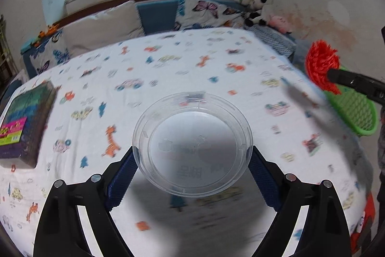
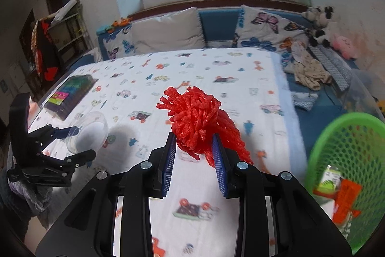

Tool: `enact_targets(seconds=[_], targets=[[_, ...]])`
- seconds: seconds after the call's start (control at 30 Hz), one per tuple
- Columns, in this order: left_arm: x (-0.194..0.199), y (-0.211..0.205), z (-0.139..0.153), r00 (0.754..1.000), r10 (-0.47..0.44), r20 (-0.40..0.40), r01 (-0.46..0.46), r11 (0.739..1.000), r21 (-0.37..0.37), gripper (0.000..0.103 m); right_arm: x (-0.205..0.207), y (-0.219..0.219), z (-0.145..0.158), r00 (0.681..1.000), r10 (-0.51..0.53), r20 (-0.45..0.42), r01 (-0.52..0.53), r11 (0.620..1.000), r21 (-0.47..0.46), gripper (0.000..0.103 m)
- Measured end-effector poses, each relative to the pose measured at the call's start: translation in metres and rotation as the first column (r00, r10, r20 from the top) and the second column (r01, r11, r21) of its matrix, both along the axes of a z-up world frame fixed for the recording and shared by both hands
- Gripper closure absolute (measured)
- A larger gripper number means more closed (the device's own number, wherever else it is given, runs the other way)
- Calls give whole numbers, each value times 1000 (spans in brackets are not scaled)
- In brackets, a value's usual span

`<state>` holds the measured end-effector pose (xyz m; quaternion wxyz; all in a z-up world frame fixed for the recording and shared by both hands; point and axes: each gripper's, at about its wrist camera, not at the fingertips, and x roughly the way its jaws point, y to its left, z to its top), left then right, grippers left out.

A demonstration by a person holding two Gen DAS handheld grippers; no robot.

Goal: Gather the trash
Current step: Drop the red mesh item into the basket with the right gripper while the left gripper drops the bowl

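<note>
Red foam net [image 2: 197,119]: a crumpled bundle of red mesh packaging, lifted above the patterned bed sheet [image 2: 216,69] and clamped at its lower end; loose strands hang past the right pad.
Clear plastic lid [image 1: 192,143]: a round transparent dish or lid, carried over the sheet, tilted with its open face toward the left wrist camera.
Green basket [image 2: 346,143]: mesh bin at the right edge of the bed, already holding a carton and an orange wrapper; it is the likely drop point for both pieces.
Right gripper [image 2: 196,158]: clenched on the red foam net, pads pressing its base from both sides, held close to the basket but not yet over its mouth.
Left gripper [image 1: 192,160]: spread wide yet grasping; both blue pads touch the rim of the clear plastic lid on opposite sides, so the wide spread is a grip, not a release.
Step in hand: carrying trash to the basket, as judged from the lifted loads.
Doing it well: bring the net fully over the basket opening before letting go, since the dangling strands could catch on the rim; keep the lid's light edge grip steady, as the slick rim may slip.
Bystanders: a boxed puzzle [image 1: 24,122] lies on the sheet's left side, well apart.
</note>
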<state>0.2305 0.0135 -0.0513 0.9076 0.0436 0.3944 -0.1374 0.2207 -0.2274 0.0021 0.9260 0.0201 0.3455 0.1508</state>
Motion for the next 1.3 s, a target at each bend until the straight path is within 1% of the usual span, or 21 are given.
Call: enact_targets(seconds=[0.17, 0.33, 0.5, 0.63, 0.73, 0.87, 1.03, 1.1, 1.3], targets=[[-9, -33, 18, 997, -63, 36, 63, 998, -22, 16, -19, -41, 2, 996, -89, 2, 89, 996, -6, 72], [-13, -69, 30, 991, -125, 57, 127, 991, -33, 16, -36, -87, 0, 982, -188, -3, 188, 982, -26, 71], [-15, -113, 42, 977, -197, 79, 201, 979, -35, 16, -50, -140, -6, 953, -301, -16, 300, 953, -43, 71], [-14, -146, 50, 966, -243, 91, 247, 969, -32, 16, -60, -173, -13, 930, -365, -41, 364, 931, -40, 69], [-11, -173, 54, 957, -277, 86, 281, 959, -35, 16, -67, -195, -20, 912, -407, -55, 405, 913, -40, 69], [-7, -200, 57, 947, -311, 83, 314, 949, -26, 16, -74, -213, -26, 895, -440, -71, 439, 898, -32, 69], [-4, -240, 61, 930, -359, 84, 361, 933, -5, 16, -81, -227, -29, 883, -462, -76, 463, 886, -15, 59], [-2, -253, 61, 924, -372, 83, 373, 928, 3, 16, -84, -230, -28, 880, -469, -72, 470, 883, -11, 54], [5, -290, 58, 911, -406, 71, 406, 914, 13, 16, -91, -236, -22, 878, -476, -53, 477, 879, -3, 48]])
